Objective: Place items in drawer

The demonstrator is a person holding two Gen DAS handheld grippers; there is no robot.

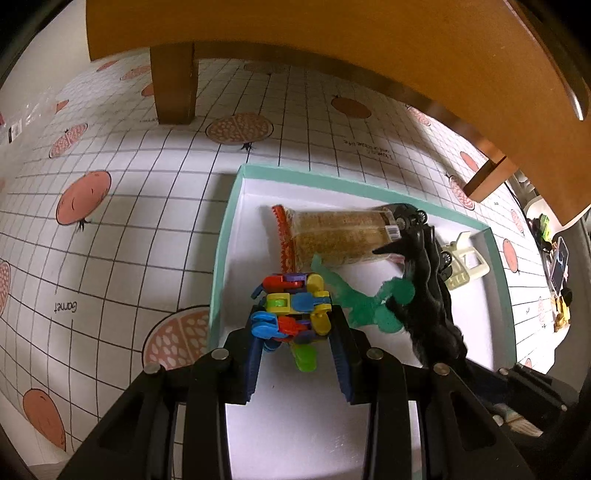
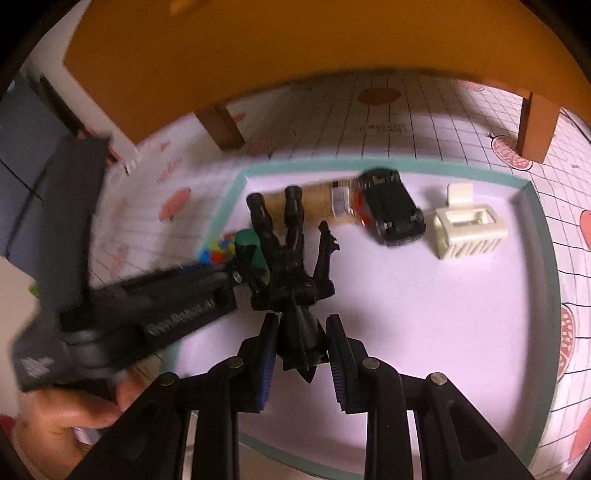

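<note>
The drawer (image 1: 221, 251) is white inside with a teal rim (image 2: 535, 229). My left gripper (image 1: 297, 317) is shut on a colourful plastic link toy (image 1: 291, 295) over the drawer's left side. In the right wrist view that gripper is a blurred black shape (image 2: 166, 295) with the toy (image 2: 219, 249) at its tip. My right gripper (image 2: 303, 319) is shut on a black action figure (image 2: 291, 258), whose legs point away from me. The figure (image 1: 428, 295) also shows in the left wrist view, beside a green translucent toy (image 1: 369, 302).
In the drawer lie a snack packet (image 1: 332, 236), a black toy car (image 2: 391, 206) and a cream plastic toy (image 2: 467, 229). Wooden furniture (image 1: 295, 33) on legs (image 1: 173, 85) overhangs the back. A grid-patterned mat (image 1: 110, 258) surrounds the drawer. A hand (image 2: 74, 406) holds the left gripper.
</note>
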